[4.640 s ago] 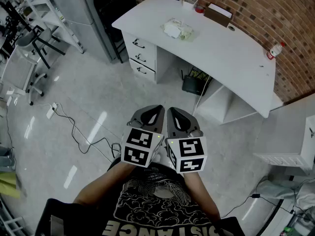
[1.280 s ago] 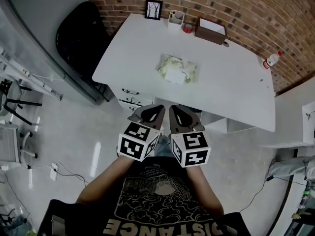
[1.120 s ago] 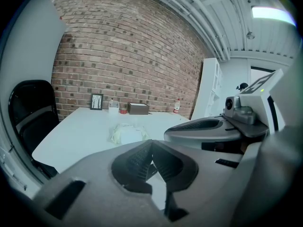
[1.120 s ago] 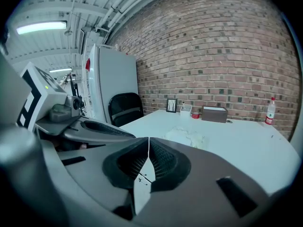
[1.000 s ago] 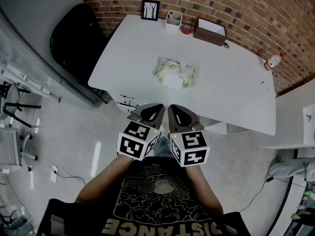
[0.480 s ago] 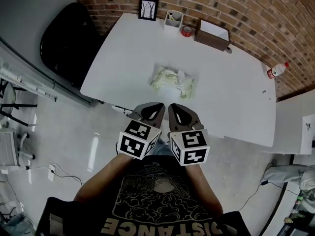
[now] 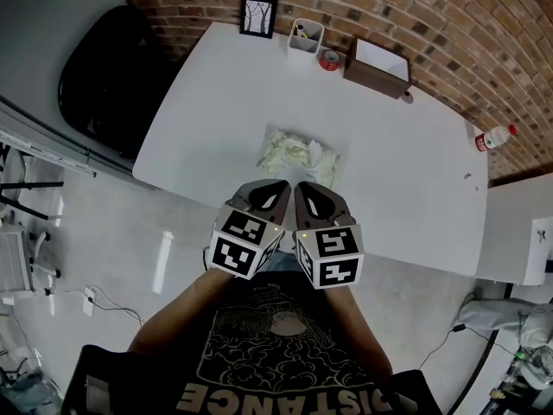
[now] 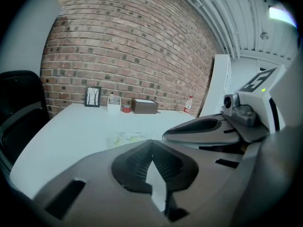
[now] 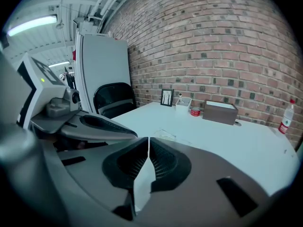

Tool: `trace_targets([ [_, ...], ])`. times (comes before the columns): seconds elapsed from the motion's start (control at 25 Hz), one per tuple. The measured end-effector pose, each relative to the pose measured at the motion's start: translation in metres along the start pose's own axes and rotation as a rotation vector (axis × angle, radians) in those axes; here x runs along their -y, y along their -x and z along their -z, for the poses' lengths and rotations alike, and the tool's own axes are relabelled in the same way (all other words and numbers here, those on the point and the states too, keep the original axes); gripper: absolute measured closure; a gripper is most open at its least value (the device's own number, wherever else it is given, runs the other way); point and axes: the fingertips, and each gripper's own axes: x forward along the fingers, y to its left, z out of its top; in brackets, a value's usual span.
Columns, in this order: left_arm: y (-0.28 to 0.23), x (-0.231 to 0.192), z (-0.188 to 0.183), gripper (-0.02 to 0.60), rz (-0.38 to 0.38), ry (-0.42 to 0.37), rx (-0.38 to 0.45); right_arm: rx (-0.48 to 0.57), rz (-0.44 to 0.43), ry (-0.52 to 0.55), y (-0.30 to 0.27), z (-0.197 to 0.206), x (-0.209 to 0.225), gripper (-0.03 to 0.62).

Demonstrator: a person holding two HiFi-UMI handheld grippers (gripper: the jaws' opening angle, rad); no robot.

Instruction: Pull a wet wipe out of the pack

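Both forearms rise from the bottom of the head view and converge, so the left gripper [image 7: 266, 199] and right gripper [image 7: 315, 201] sit side by side, almost touching, level in front of the chest. Their marker cubes face up at the camera and their jaws point forward over the near edge of the white counter [image 7: 415, 188]. Each gripper's own view shows its jaws pressed together at the tips with nothing between them. The wet wipe pack [image 7: 298, 156] lies flat near the middle of the counter, just beyond the jaw tips and apart from both. Along the far edge by the brick wall stand a picture frame [image 7: 259, 15], a white cup [image 7: 307, 35] and a brown box [image 7: 378, 66].
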Motion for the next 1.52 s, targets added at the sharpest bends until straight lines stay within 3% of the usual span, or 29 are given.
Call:
trace_targets([
  [0.84,-0.051,-0.038,0.000,0.569,-0.047,0.059,-0.058,-0.129,-0.032,0.009,-0.064,0.013,0.040,0.569],
  [1.0,-0.058,-0.042,0.000,0.570,-0.055,0.069,-0.071,-0.162,-0.052,0.006,-0.072,0.017,0.045,0.508],
  [1.52,-0.075,-0.057,-0.002,0.569,-0.090,0.098,-0.079,-0.207,-0.104,-0.050,-0.089,0.026,0.055,0.508],
])
